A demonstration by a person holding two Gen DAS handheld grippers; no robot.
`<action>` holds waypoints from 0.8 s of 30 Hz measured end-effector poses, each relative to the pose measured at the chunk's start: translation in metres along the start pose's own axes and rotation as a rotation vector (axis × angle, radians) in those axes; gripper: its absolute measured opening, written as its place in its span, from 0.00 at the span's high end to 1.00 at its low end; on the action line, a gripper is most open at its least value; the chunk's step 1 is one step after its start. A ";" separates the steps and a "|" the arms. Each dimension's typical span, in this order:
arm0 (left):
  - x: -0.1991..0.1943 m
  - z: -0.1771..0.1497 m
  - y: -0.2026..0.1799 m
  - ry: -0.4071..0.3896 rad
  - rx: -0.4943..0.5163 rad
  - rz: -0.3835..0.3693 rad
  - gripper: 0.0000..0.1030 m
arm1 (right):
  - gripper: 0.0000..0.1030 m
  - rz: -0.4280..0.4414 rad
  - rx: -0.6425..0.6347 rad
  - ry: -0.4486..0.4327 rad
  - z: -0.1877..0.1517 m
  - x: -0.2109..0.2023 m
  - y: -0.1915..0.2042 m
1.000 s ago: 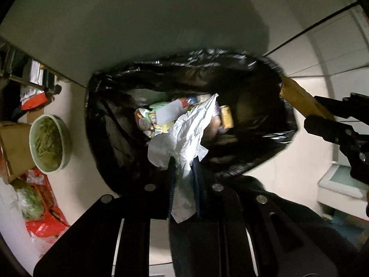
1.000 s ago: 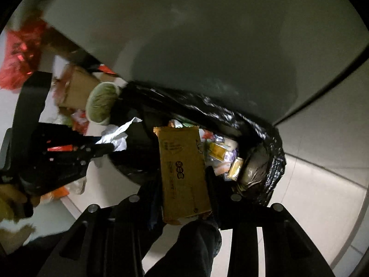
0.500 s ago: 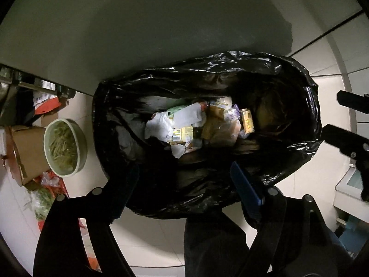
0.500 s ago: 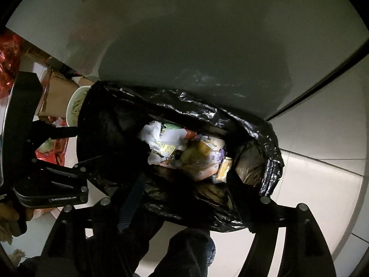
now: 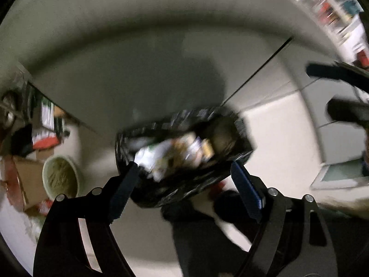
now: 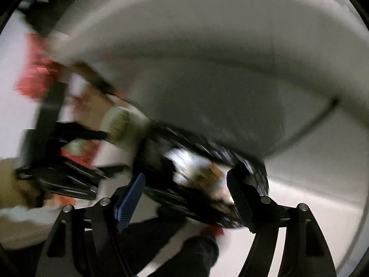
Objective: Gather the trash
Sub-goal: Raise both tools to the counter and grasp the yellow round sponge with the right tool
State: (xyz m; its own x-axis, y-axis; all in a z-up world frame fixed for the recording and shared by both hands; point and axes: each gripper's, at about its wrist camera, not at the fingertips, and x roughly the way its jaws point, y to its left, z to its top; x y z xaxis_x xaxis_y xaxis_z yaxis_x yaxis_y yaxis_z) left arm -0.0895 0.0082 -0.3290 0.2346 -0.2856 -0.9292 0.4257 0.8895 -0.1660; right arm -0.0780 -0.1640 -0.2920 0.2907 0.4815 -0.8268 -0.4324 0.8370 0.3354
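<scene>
Since the last frame we have pulled both grippers up and away from the trash bag [image 5: 184, 159]; views blurred. The bag sits on the floor by the wall, paper and wrappers inside. Left gripper [image 5: 184, 191] and right gripper [image 6: 184, 198] both spread, empty. Bowl [image 5: 61, 177] lies near: approach its rim slowly.

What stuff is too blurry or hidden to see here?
- Trash inside the black bag: both views smeared by motion blur; single pieces and labels unreadable.
- Bowl: left view, contents only a greenish blur.
- Shelf items: left view top right, streaked and cut by the edge.
- Red things: right view, too blurred to name.
- Left tool and right tool: open, empty.
</scene>
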 end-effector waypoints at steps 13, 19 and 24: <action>-0.118 0.057 0.005 -0.388 -0.208 0.036 0.13 | 0.05 -0.264 -0.041 -0.418 0.208 -0.095 -0.066; -0.116 0.041 0.011 -0.349 -0.255 0.045 0.13 | 0.05 -0.505 0.016 -0.274 0.248 -0.042 -0.143; -0.113 0.033 0.018 -0.319 -0.320 0.058 0.13 | 0.05 -0.574 -0.080 -0.172 0.256 -0.005 -0.156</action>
State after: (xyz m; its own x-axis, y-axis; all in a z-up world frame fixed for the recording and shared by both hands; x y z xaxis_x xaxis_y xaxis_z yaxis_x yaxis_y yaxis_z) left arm -0.0798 0.0450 -0.2163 0.5293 -0.2829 -0.7999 0.1240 0.9584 -0.2570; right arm 0.2066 -0.2301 -0.2242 0.6278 -0.0003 -0.7784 -0.2263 0.9567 -0.1829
